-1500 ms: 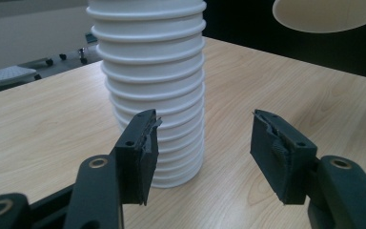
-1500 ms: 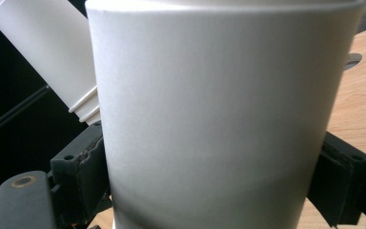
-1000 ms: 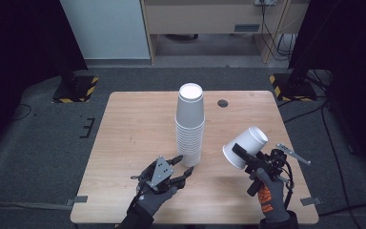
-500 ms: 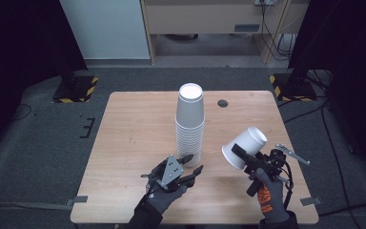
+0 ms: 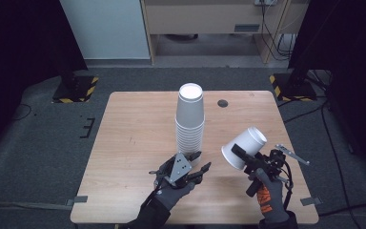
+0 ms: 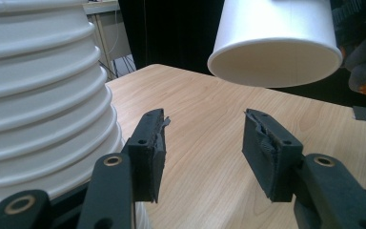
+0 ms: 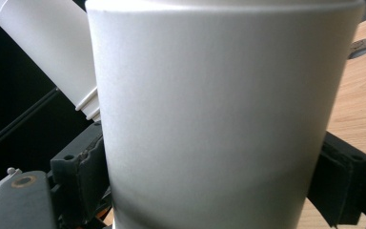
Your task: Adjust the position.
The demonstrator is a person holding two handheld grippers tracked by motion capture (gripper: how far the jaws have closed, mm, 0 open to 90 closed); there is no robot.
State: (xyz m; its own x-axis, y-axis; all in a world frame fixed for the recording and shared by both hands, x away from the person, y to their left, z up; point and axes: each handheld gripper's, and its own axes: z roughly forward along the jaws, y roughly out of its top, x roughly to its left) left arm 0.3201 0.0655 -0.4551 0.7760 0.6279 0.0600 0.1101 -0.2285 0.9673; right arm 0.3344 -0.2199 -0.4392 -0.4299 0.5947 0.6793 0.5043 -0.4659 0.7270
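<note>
A tall stack of white paper cups (image 5: 189, 124) stands upside down in the middle of the wooden table (image 5: 133, 119). My left gripper (image 5: 201, 161) sits low at the stack's near right side, close to its base. In the left gripper view (image 6: 205, 143) the jaws are open, have just been closing a little, and have nothing between them; the stack (image 6: 38, 95) rises just to their left. My right gripper (image 5: 248, 160) is shut on a single white cup (image 5: 244, 148), held tilted above the table with its mouth toward the left gripper. In the right gripper view the pads (image 7: 81, 162) press on the cup's (image 7: 219, 119) sides.
A small dark round disc (image 5: 223, 103) lies on the table behind and right of the stack. Black stands with yellow-black striped bases (image 5: 74, 88) (image 5: 290, 86) sit on the floor beyond both far corners. A cabinet stands behind.
My left hand has slid to the right, bringing its gripper up to the base of the stack. The right gripper and its cup have stayed put.
</note>
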